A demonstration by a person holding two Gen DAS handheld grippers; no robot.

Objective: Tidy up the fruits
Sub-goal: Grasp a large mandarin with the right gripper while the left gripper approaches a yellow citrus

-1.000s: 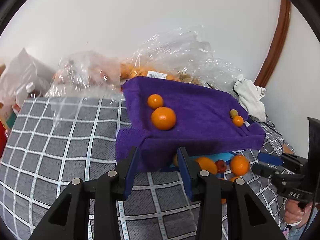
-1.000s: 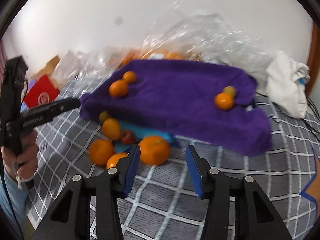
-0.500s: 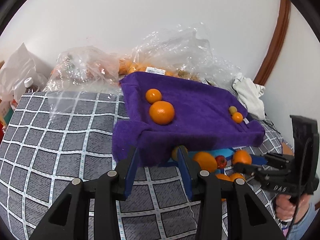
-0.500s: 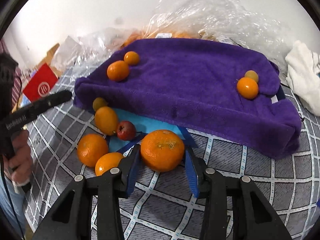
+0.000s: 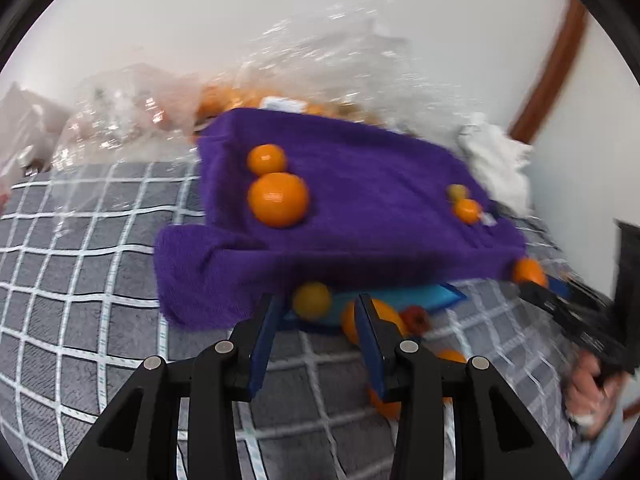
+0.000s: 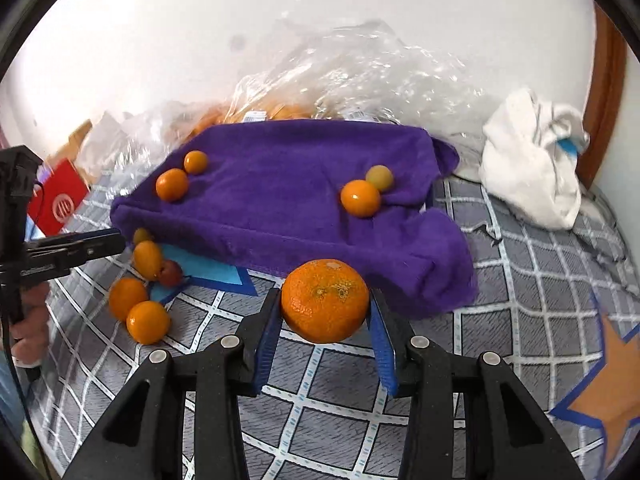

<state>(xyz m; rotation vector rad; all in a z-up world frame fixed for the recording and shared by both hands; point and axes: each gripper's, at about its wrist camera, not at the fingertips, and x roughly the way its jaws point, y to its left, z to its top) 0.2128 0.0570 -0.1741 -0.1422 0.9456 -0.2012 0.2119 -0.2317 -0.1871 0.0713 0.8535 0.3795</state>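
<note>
A purple towel (image 6: 288,208) lies on the bed with two oranges (image 6: 172,184) at its left and an orange (image 6: 360,198) with a small yellow-green fruit (image 6: 380,177) at its right. My right gripper (image 6: 324,310) is shut on a large orange (image 6: 325,300), held just in front of the towel's right part. Several loose oranges (image 6: 138,308) and a small red fruit (image 6: 171,273) lie by the towel's front left corner. My left gripper (image 5: 316,312) is open and holds nothing. A small yellow fruit (image 5: 312,300) sits just beyond its tips.
A blue sheet (image 6: 208,270) pokes out from under the towel. Clear plastic bags (image 6: 340,80) holding more oranges stand against the wall behind. A white cloth (image 6: 532,168) lies at the right and a red packet (image 6: 60,200) at the left. The grey checked bedspread (image 6: 520,280) covers everything else.
My right gripper closed on the large orange and carried it to the right, away from the loose fruit. My left gripper moved closer to the towel's front edge; its jaws stayed as they were.
</note>
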